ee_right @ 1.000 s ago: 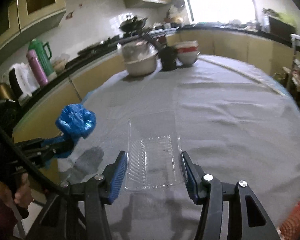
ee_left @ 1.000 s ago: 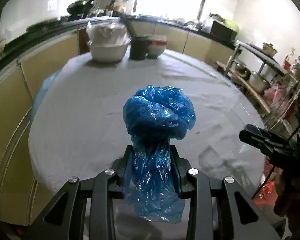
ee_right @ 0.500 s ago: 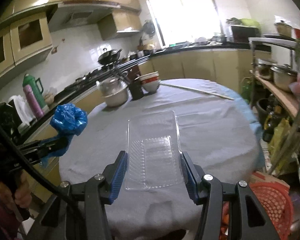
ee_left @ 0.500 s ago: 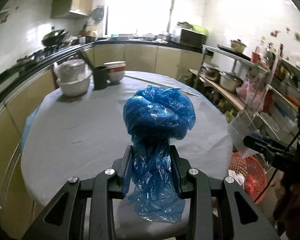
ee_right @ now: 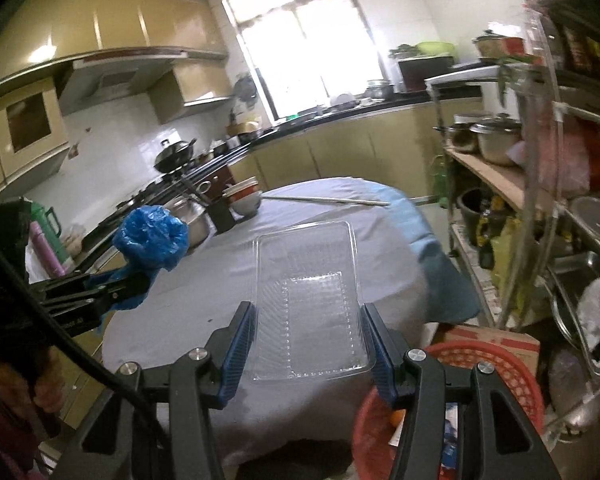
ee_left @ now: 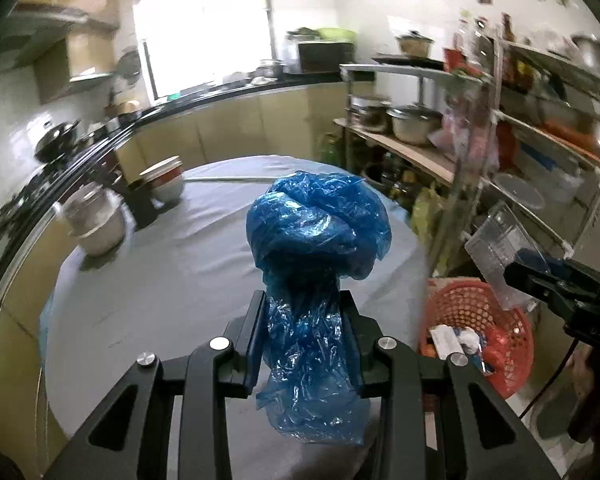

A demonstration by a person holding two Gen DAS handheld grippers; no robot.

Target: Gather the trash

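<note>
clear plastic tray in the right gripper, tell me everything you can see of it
The clear plastic tray is a shallow rectangular container of thin transparent plastic, with rounded corners, a ribbed raised panel in its base and a flat rim. It looks empty. The right gripper clamps its long sides between blue-padded fingers, holding it in the air, pointing forward over the table edge, touching nothing else.

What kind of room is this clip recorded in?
A home kitchen, most likely. A wok sits on a stove along the counter under a range hood, and open shelves hold metal pots. A cloth-covered round table stands in the middle.
</note>
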